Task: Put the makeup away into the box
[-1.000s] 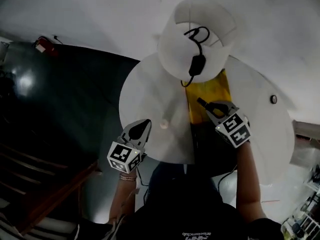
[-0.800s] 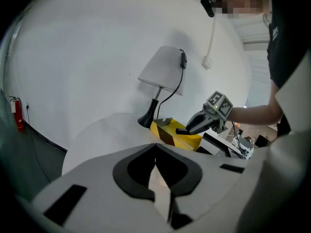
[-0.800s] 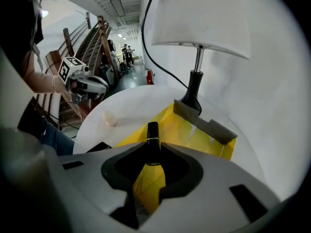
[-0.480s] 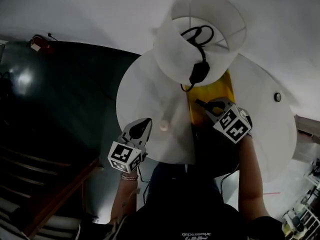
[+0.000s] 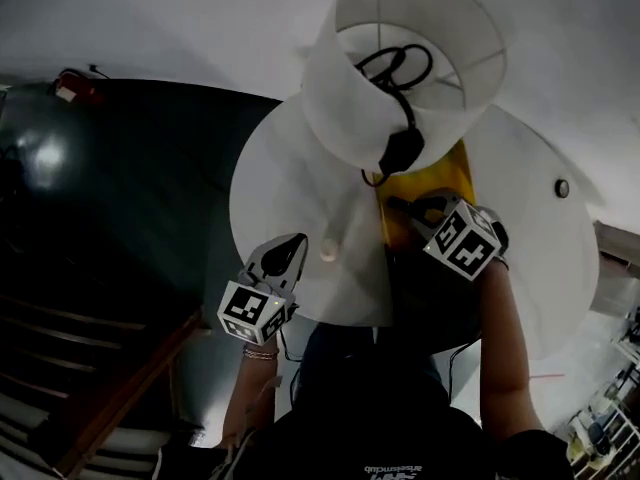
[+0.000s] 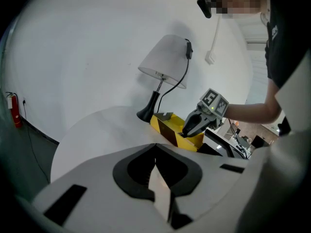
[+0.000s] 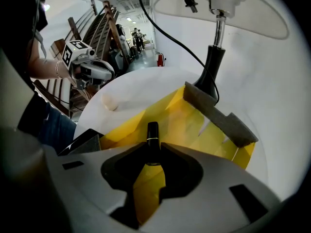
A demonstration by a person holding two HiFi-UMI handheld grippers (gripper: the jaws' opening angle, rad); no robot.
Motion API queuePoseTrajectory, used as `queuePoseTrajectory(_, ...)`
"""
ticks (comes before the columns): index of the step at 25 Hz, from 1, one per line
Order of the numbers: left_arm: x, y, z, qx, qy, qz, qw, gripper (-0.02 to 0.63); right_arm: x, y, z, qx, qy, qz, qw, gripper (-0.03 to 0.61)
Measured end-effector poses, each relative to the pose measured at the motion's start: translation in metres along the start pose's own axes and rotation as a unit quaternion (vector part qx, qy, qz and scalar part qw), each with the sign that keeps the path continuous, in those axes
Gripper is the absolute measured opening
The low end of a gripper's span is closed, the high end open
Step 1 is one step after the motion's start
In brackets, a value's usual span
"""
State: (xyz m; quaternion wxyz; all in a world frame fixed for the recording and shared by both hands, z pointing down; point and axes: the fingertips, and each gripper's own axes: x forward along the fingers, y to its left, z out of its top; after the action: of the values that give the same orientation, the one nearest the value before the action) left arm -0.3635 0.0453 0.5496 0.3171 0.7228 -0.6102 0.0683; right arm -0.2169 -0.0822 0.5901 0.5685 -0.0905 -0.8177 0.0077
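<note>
R tool point(image 7: 153, 153) gripping black makeup tube point(image 7: 152, 134) at yellow box point(image 7: 197, 125), L tool point(image 6: 155, 147) closed, empty, shirt print point(image 5: 404, 469) illegible

A table lamp with a white shade point(image 5: 345, 98) stands on a black base point(image 6: 147, 111) at the far side of the round white counter point(image 5: 290, 188). Its black cord point(image 5: 395, 63) loops over the open top of the shade, and an inline switch point(image 5: 400, 150) hangs down the outside. A small dark round knob point(image 5: 562, 187) sits near the counter's right edge. A red fire extinguisher point(image 5: 72, 85) stands against the white wall, beside the dark floor point(image 5: 130, 198). A wooden stair railing point(image 5: 110, 398) runs along the lower left.
</note>
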Motion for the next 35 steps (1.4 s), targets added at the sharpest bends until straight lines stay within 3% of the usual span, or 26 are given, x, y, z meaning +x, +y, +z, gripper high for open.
queuePoseTrajectory(16,-0.003,-0.001,-0.013,0.008,0.002,-0.013,0.9999,0.017,0.017,0.007,-0.006,-0.024,0.063,0.025,0.997,0.104)
queuePoseTrajectory(21,-0.004,-0.001,-0.016,-0.006,0.005,-0.007,0.9999,0.017,0.019,0.007,-0.007,-0.03,0.07,0.025,0.997,0.104)
queuePoseTrajectory(35,-0.01,-0.008,-0.014,0.01,-0.005,-0.013,0.9999,0.017,0.016,0.004,-0.009,-0.029,0.07,-0.007,0.997,0.123)
